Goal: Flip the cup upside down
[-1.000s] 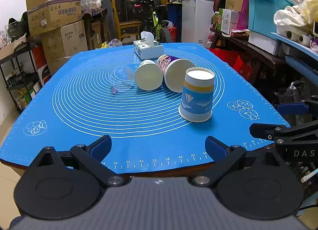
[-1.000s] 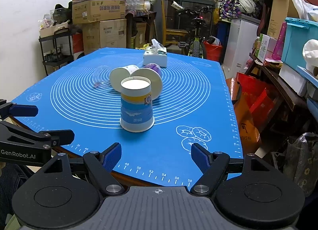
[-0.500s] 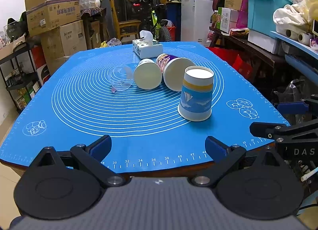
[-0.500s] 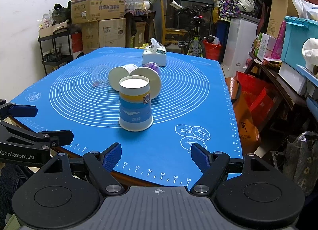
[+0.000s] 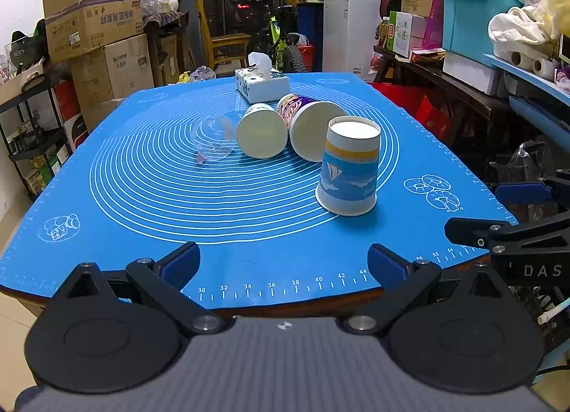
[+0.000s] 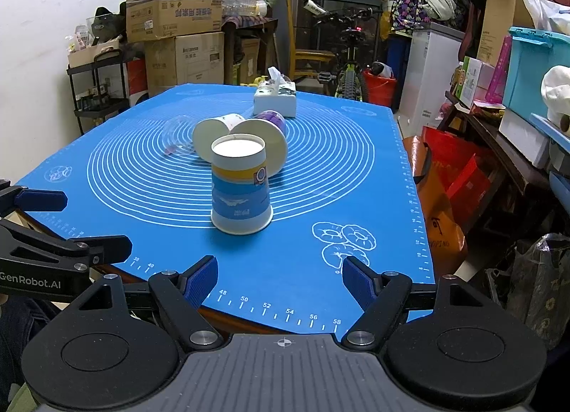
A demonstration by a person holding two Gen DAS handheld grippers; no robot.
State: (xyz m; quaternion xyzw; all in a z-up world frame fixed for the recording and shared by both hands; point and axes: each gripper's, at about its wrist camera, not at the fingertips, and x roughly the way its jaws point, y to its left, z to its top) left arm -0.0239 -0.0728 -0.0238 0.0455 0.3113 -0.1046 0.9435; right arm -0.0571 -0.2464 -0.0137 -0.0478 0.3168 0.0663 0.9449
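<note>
A blue and white paper cup with a sailboat print (image 5: 349,168) stands upside down on the blue mat (image 5: 178,205), also in the right wrist view (image 6: 240,186). Behind it lie a white paper cup (image 5: 262,134), a purple-patterned paper cup (image 5: 313,132) and a clear plastic cup (image 5: 213,141), all on their sides. My left gripper (image 5: 283,262) is open and empty at the mat's near edge. My right gripper (image 6: 279,278) is open and empty, just short of the upside-down cup.
A tissue box (image 5: 262,86) sits at the far end of the mat. The right gripper's fingers (image 5: 498,237) show at the right of the left wrist view. Cardboard boxes (image 5: 92,20), a bicycle (image 5: 281,41) and shelves surround the table.
Both views have drifted very slightly. The cups have not moved and both grippers stay open.
</note>
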